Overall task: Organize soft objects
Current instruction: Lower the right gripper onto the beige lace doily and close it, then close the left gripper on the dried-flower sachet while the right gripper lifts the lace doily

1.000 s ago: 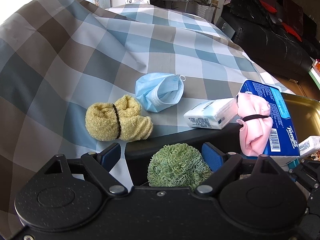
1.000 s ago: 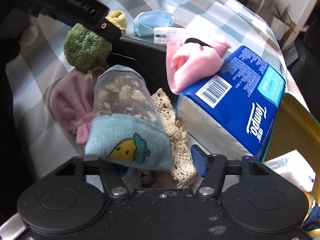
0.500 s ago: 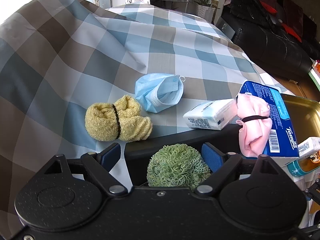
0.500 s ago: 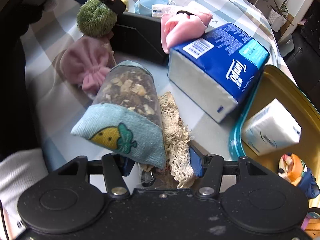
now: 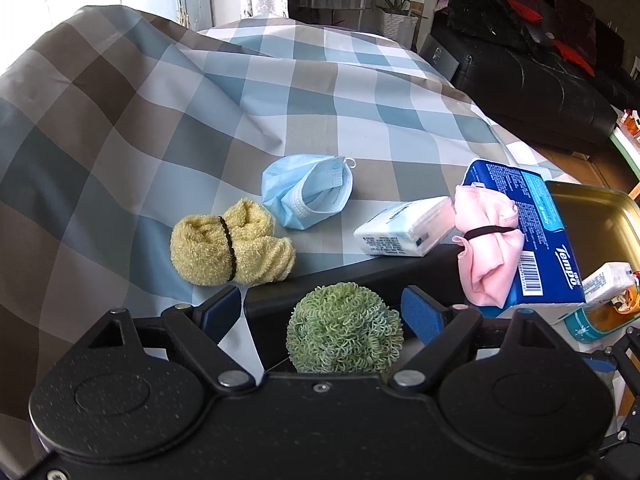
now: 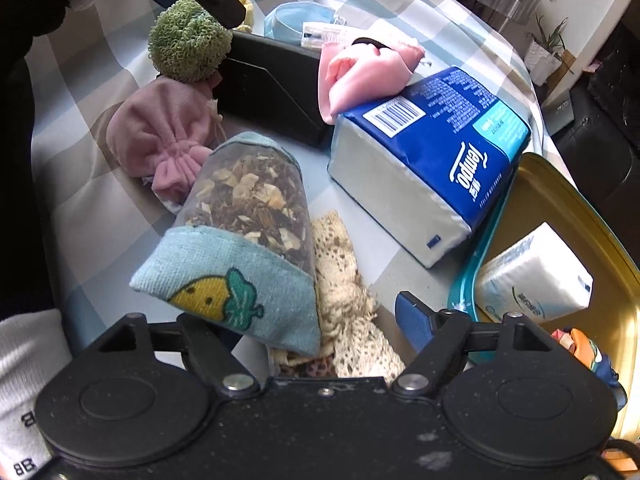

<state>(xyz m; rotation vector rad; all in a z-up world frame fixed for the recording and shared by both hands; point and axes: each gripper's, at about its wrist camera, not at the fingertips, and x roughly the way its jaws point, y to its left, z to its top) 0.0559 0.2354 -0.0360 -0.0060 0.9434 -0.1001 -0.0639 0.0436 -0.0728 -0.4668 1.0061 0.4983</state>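
My left gripper (image 5: 322,310) is shut on a green curly pompom ball (image 5: 345,329), held above a black box (image 5: 352,276); the ball also shows in the right wrist view (image 6: 189,38). My right gripper (image 6: 320,320) holds a light-blue mesh sachet (image 6: 244,232) with a yellow fruit print, above a cream lace cloth (image 6: 352,300). A yellow towel roll (image 5: 228,249), a blue face mask (image 5: 306,190), a tissue pack (image 5: 404,230) and a pink cloth bundle (image 5: 488,240) lie on the checked cloth.
A blue Tempo tissue pack (image 6: 436,160) lies beside a gold tray (image 6: 560,208) holding a white tissue pack (image 6: 532,274). A pink drawstring pouch (image 6: 160,128) sits below the ball. A black sofa (image 5: 532,80) stands beyond the table.
My right gripper has pulled back and to the right with the sachet, bringing the gold tray into view. The left gripper has held still with the ball.
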